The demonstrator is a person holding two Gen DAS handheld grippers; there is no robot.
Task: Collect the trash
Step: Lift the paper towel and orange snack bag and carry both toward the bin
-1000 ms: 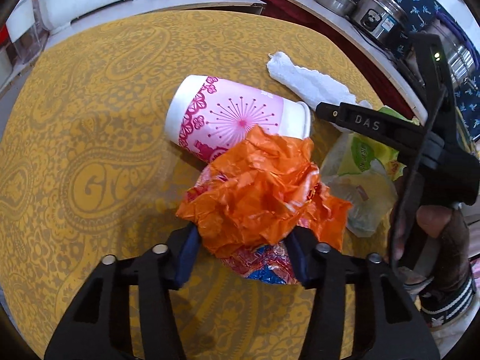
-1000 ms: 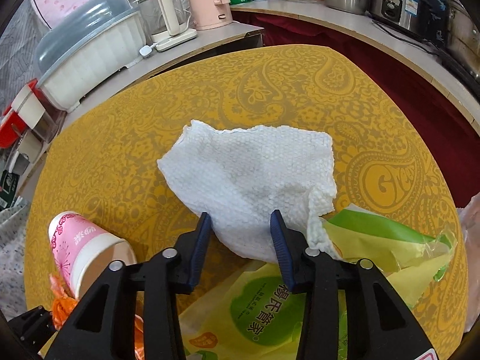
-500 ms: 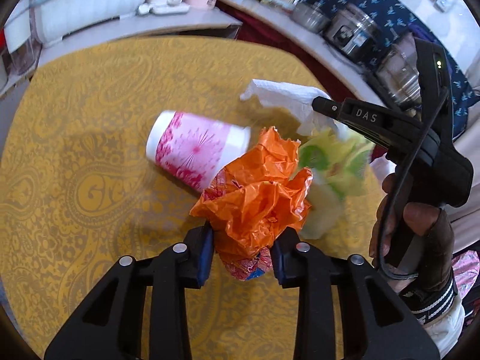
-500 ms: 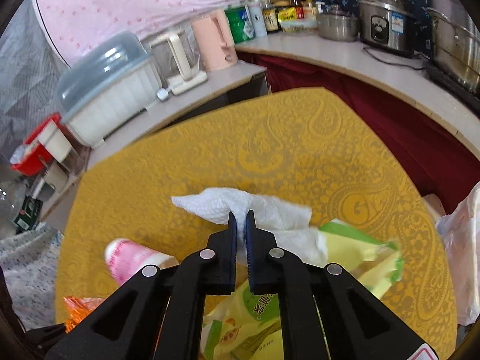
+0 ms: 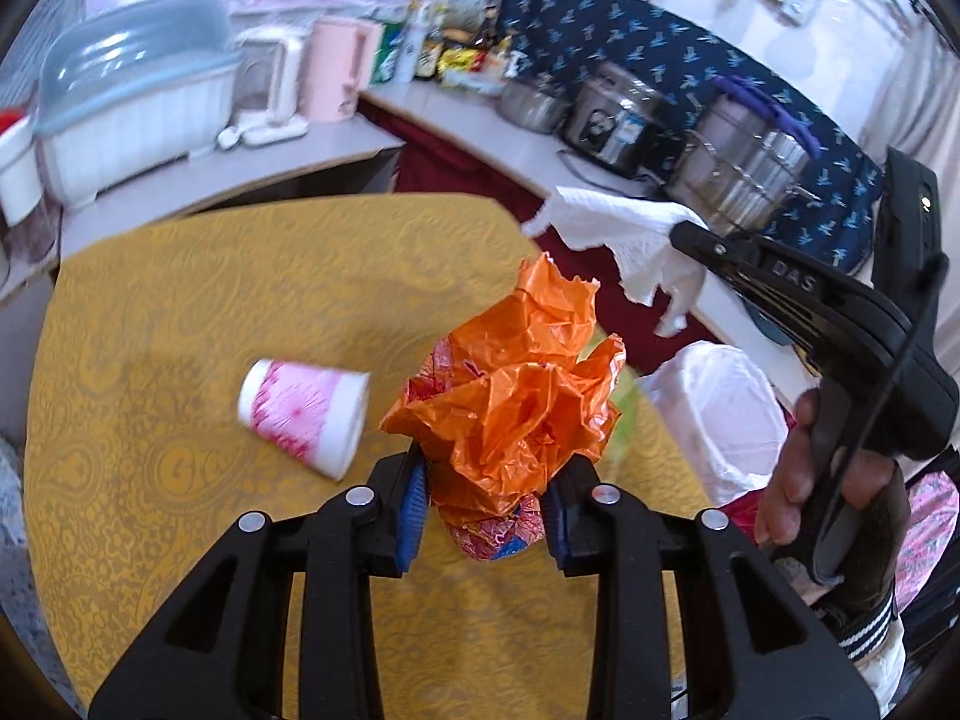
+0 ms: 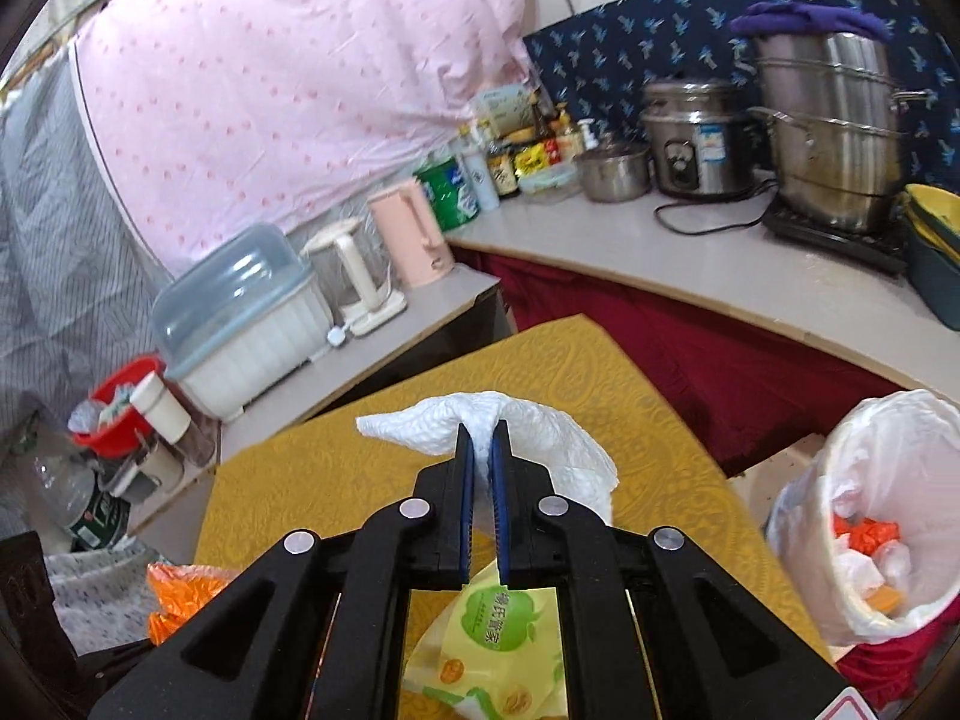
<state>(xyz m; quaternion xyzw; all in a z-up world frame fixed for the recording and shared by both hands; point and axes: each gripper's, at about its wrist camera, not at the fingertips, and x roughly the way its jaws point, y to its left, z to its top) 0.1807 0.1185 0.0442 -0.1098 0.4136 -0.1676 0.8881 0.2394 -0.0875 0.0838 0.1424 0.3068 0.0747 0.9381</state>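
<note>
My left gripper [image 5: 485, 507] is shut on a crumpled orange plastic bag [image 5: 516, 384] with a red-and-blue wrapper bunched under it, held above the yellow table [image 5: 180, 312]. A pink-and-white paper cup [image 5: 303, 417] lies on its side on the table, left of the bag. My right gripper [image 6: 483, 462] is shut on a white paper towel [image 6: 540, 438], lifted clear of the table; the towel [image 5: 624, 234] also shows in the left wrist view. A yellow-green snack packet [image 6: 486, 648] lies below the right gripper.
A bin lined with a white bag [image 6: 870, 516], holding orange and white scraps, stands off the table's right edge. Behind are counters with a covered dish rack [image 6: 240, 324], kettles, bottles and steel pots [image 6: 834, 138]. A hand [image 5: 804, 480] grips the right tool.
Both grippers closed on their loads and rose from the table: the left squeezed the orange bag, the right pinched the paper towel. The cup and the snack packet stayed on the table.
</note>
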